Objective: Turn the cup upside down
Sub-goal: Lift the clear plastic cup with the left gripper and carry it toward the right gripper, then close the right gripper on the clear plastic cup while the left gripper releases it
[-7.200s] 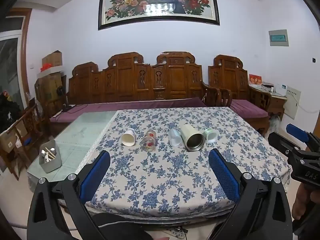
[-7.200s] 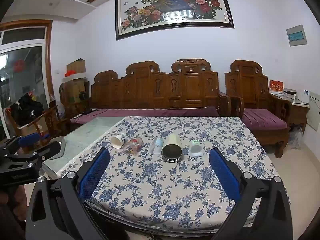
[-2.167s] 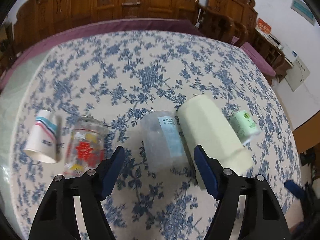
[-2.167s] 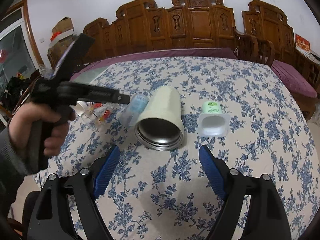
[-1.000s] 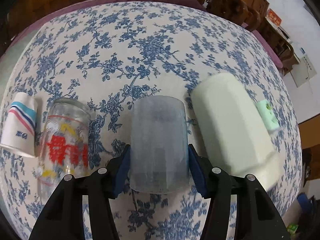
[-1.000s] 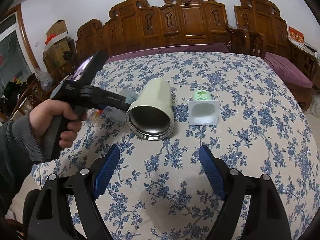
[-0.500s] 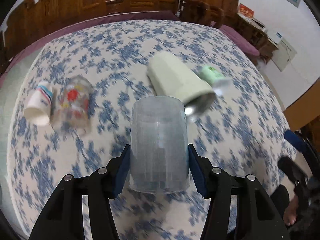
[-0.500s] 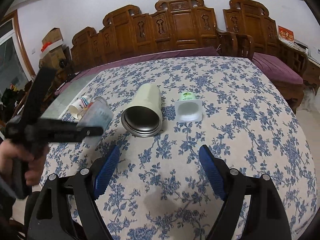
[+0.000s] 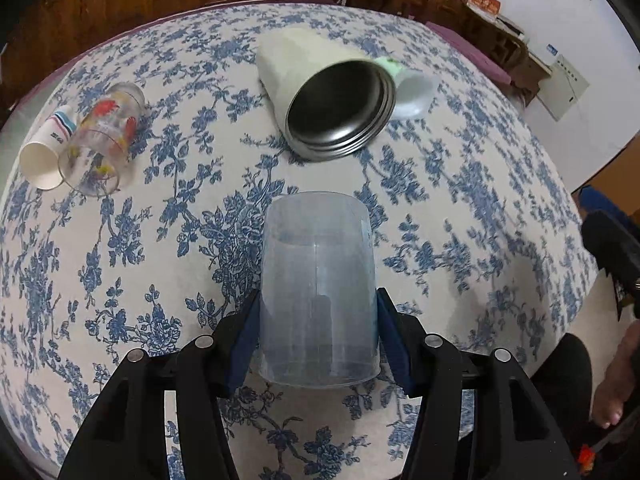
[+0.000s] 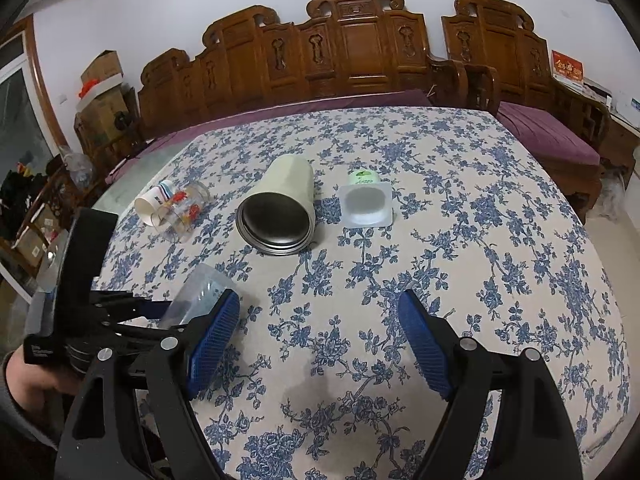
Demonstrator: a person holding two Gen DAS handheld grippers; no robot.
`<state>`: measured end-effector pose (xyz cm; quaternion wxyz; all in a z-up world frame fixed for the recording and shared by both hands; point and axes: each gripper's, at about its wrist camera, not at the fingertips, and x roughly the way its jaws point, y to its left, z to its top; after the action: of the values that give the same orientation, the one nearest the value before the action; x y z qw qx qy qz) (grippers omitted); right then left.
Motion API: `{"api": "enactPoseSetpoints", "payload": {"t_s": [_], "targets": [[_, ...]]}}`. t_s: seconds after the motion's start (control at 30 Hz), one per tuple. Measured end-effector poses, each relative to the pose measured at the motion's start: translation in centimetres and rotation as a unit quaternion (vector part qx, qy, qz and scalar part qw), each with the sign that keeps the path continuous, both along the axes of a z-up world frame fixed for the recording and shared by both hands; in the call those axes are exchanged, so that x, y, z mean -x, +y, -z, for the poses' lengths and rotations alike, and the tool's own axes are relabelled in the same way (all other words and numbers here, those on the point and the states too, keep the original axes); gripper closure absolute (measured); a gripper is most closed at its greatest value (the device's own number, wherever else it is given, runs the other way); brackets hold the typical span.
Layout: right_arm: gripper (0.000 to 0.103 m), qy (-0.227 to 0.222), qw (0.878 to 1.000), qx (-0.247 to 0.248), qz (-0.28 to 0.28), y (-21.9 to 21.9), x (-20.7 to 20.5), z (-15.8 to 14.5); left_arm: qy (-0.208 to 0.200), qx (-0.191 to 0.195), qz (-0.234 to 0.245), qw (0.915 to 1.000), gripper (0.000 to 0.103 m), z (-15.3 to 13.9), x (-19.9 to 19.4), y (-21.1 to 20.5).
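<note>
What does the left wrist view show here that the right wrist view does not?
Only the left wrist view shows both blue pads clamping the frosted plastic cup. Only the right wrist view shows the right gripper open over bare cloth, and the carved wooden bench. Both show the cream tumbler, printed glass, paper cup and floral tablecloth.

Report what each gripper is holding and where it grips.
The left gripper clamps the translucent plastic cup by opposite side walls near one end. The right gripper holds nothing.

Bare tablecloth [image 10: 460,264] ahead; steel tumbler [image 10: 280,208] blocks farther back.
</note>
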<state>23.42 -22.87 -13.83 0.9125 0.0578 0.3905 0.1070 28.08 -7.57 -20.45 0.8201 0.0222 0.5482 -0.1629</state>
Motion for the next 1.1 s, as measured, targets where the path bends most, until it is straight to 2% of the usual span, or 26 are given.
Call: {"api": "enactPoseSetpoints", "payload": {"t_s": [0.17, 0.23, 0.37, 0.47, 0.6, 0.63, 0.73, 0.87, 1.1], "targets": [[0.019, 0.004, 1.000, 0.002, -0.001, 0.3, -0.1, 0.1, -0.004, -0.014, -0.002, 0.9999, 0.049, 0.2, -0.1, 0.1], [0.019, 0.003, 1.000, 0.003, -0.001, 0.5, -0.2, 0.0, -0.012, -0.012, -0.003, 0.9998, 0.038, -0.4, 0.0, 0.4], [0.019, -0.001, 1.000, 0.007, -0.006, 1.0, -0.3, -0.5, -0.033, -0.004, -0.013, 0.9994, 0.033, -2.3, 0.6, 1.8], [0.019, -0.002, 1.000, 0.005, -0.012, 1.6, -0.7, -1.1, -0.058, 0.001, -0.025, 0.9980, 0.028, -4.3, 1.1, 3.3], [0.020, -0.002, 1.000, 0.003, -0.024, 3.1, -1.3, -1.6, -0.112, -0.011, -0.046, 0.9925, 0.010, -7.2, 2.0, 5.6], [0.020, -0.002, 1.000, 0.003, -0.026, 3.4, -1.4, -1.6, -0.131, -0.020, -0.055, 0.9897, 0.008, -8.0, 2.3, 6.4], [0.020, 0.006, 0.999, -0.001, -0.035, 4.7, -2.0, -1.5, -0.161, -0.031, -0.076, 0.9835, 0.008, -9.5, 2.8, 8.3], [0.020, 0.020, 0.999, 0.001, -0.048, 6.8, -3.0, -1.2, -0.182, -0.025, -0.094, 0.9786, 0.008, -10.8, 3.8, 10.6], [0.023, 0.099, 0.992, -0.015, -0.077, 10.9, -5.5, 1.3, -0.205, -0.045, -0.102, 0.9725, 0.008, -11.5, 5.9, 13.1]]}}
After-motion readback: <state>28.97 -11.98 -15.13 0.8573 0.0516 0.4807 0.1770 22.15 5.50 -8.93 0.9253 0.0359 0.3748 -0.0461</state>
